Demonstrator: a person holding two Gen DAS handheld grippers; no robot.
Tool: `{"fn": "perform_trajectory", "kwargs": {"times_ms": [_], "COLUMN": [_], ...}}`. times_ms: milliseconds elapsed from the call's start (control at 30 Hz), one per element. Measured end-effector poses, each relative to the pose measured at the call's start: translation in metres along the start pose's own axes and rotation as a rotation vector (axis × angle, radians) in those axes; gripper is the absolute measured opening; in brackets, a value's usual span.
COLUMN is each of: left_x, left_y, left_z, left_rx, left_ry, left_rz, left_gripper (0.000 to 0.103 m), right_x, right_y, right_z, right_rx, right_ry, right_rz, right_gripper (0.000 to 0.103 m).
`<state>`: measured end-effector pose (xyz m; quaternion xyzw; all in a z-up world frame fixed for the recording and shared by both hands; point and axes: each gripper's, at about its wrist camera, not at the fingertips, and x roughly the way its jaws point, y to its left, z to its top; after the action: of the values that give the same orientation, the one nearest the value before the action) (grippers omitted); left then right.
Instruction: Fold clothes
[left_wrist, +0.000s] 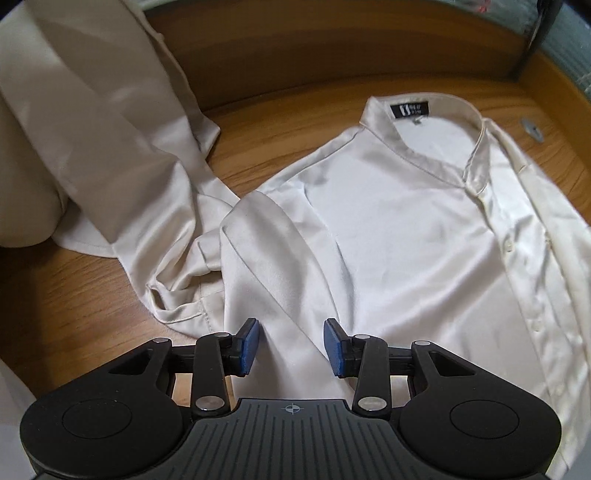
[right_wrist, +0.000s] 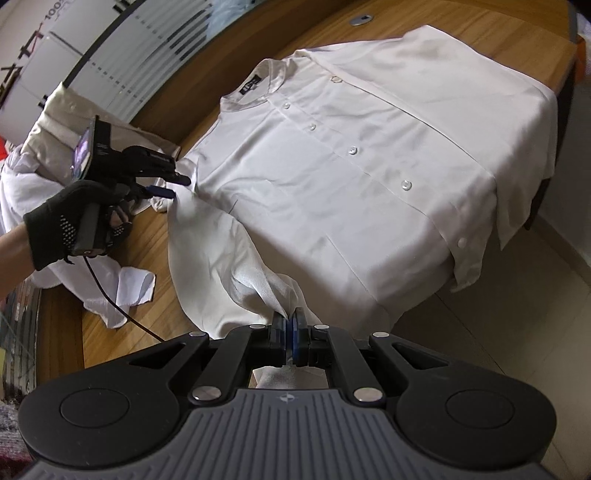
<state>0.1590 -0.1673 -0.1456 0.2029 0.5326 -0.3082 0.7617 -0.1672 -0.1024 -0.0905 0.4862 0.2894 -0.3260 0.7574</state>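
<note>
A white button-up shirt (left_wrist: 406, 240) (right_wrist: 351, 166) lies face up on the wooden table (left_wrist: 74, 314) (right_wrist: 140, 236), collar with a black label (left_wrist: 410, 110) at the far side. My left gripper (left_wrist: 291, 332) (right_wrist: 175, 186) is open, pointing down over the folded sleeve near the shoulder; cloth lies under the gap, and the blue pads (left_wrist: 249, 343) do not press it. My right gripper (right_wrist: 290, 321) is shut on a bunched end of the same long sleeve (right_wrist: 221, 266) at the near table edge. A person's gloved hand (right_wrist: 55, 221) holds the left gripper.
A beige garment (left_wrist: 92, 129) (right_wrist: 62, 110) is heaped to the left of the shirt. Another white cloth (right_wrist: 110, 295) lies near the gloved hand, with a black cable across it. The shirt's far side hangs over the table edge (right_wrist: 517, 221). A metal grommet (left_wrist: 532, 129) sits beyond the collar.
</note>
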Motion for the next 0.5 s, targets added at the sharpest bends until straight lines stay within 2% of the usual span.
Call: {"fn": "perform_trajectory", "kwargs": {"times_ms": [133,200,233,300,400,500], "left_x": [0.006,0.009,0.009,0.008,0.001,-0.010], "left_y": [-0.006,-0.006,-0.005,-0.002,0.007,0.013], "left_z": [0.004,0.005,0.005,0.004,0.003,0.003], "left_rx": [0.038,0.042,0.042,0.040,0.001,-0.025], "left_ry": [0.000,0.004,0.004,-0.002,-0.023,-0.053], "left_rz": [0.064,0.073,0.075,0.077,0.049,0.011], "left_gripper": [0.041,0.040,0.037,0.022,0.007,0.004], "right_x": [-0.002,-0.004,-0.005,-0.007,-0.009,-0.010], "right_y": [0.002,0.003,0.004,0.004,0.005,0.004], "right_z": [-0.003,-0.005,-0.006,-0.007,-0.008,-0.010], "right_rx": [0.030,0.038,0.042,0.048,0.056,0.069], "right_ry": [-0.025,-0.033,-0.038,-0.045,-0.049,-0.044], "right_rz": [-0.016,-0.024,-0.029,-0.038,-0.047,-0.049], "right_gripper": [0.004,0.004,0.004,0.004,0.004,0.004]}}
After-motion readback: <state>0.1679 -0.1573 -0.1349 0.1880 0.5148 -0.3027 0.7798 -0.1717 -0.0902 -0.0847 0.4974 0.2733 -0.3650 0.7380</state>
